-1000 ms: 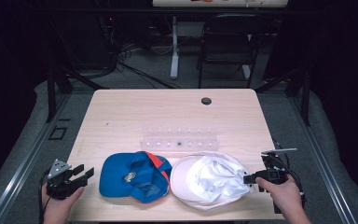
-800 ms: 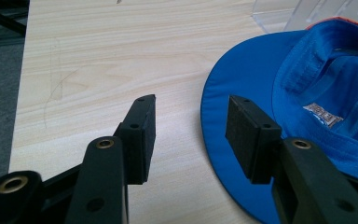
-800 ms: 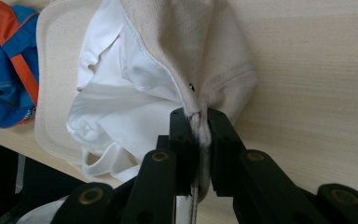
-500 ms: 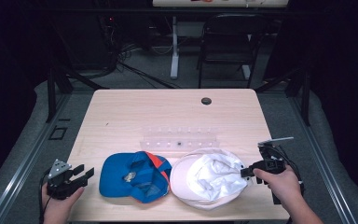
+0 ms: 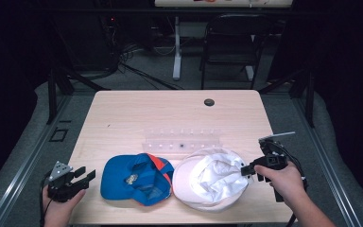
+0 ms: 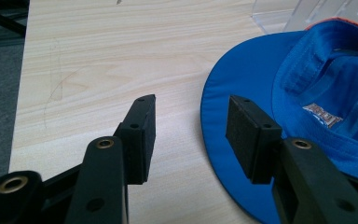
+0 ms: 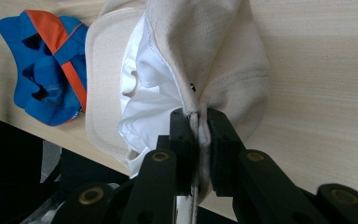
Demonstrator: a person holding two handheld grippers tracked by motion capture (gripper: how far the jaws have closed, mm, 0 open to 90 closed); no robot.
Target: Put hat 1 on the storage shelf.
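A white cap [image 5: 210,184] lies upside down near the table's front edge, right of centre. My right gripper [image 5: 246,170] is shut on its right rim, and that edge is lifted a little off the wood. In the right gripper view the cream fabric of the white cap [image 7: 205,60] is pinched flat between the pads of my right gripper [image 7: 198,140]. A blue cap [image 5: 134,178] with orange trim lies upside down to the left of it. My left gripper [image 5: 86,176] rests open just left of the blue cap's brim [image 6: 235,79], with bare wood between the fingers of my left gripper [image 6: 191,119].
A clear plastic rack [image 5: 182,140] with a row of pegs lies behind the two caps. A round black grommet [image 5: 209,102] sits at the table's [image 5: 123,118] far side. A chair [image 5: 231,47] and cables stand beyond on the dark floor.
My right gripper has risen and shifted slightly left, pulling the white cap's right rim up and bunching its fabric. My left gripper and the blue cap have stayed in place.
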